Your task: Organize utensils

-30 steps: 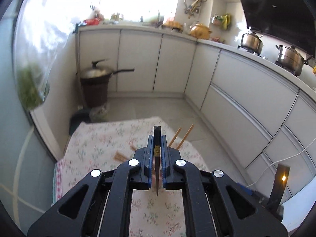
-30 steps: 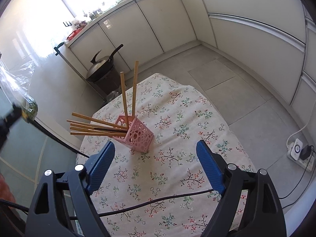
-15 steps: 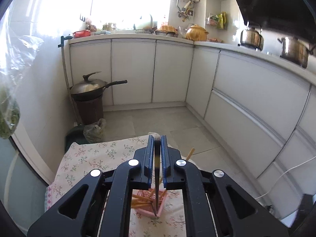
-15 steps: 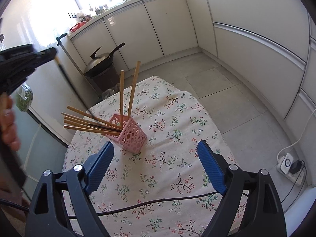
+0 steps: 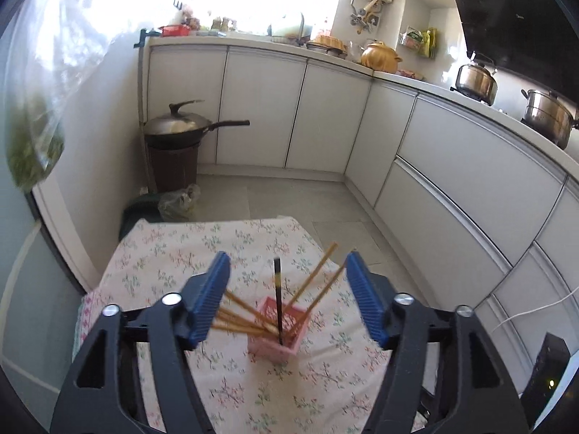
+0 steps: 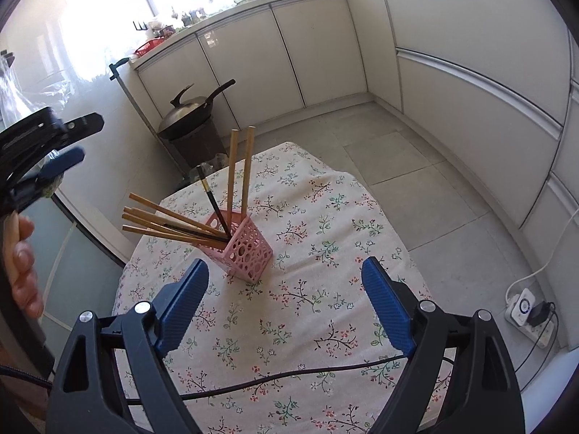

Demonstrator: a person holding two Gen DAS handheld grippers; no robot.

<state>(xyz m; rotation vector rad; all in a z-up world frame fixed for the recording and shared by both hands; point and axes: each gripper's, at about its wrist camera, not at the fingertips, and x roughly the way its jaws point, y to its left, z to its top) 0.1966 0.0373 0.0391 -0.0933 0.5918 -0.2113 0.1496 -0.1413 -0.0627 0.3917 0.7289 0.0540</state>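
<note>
A pink perforated holder (image 5: 278, 336) (image 6: 243, 249) stands on the floral tablecloth (image 5: 231, 253) (image 6: 325, 238). Several wooden chopsticks (image 5: 315, 282) (image 6: 170, 224) lean out of it. A black chopstick (image 5: 277, 298) (image 6: 214, 202) stands in the holder, free of any grip. My left gripper (image 5: 287, 296) hovers above the holder; its jaws are opening and touch nothing. In the right wrist view the left gripper (image 6: 72, 141) shows at the far left, held by a hand (image 6: 23, 271). My right gripper (image 6: 286, 303) is open over the cloth, nearer than the holder, with nothing between its fingers.
A black cable (image 6: 289, 376) crosses the near part of the cloth. Beyond the table stand a wok on a brown bin (image 5: 177, 133), white cabinets (image 5: 325, 115) and pots on the stove (image 5: 546, 115). A power strip (image 6: 524, 311) lies on the floor at the right.
The left gripper's jaws have parted and let go of the black chopstick, which now stands in the pink holder. The right gripper has hardly moved.
</note>
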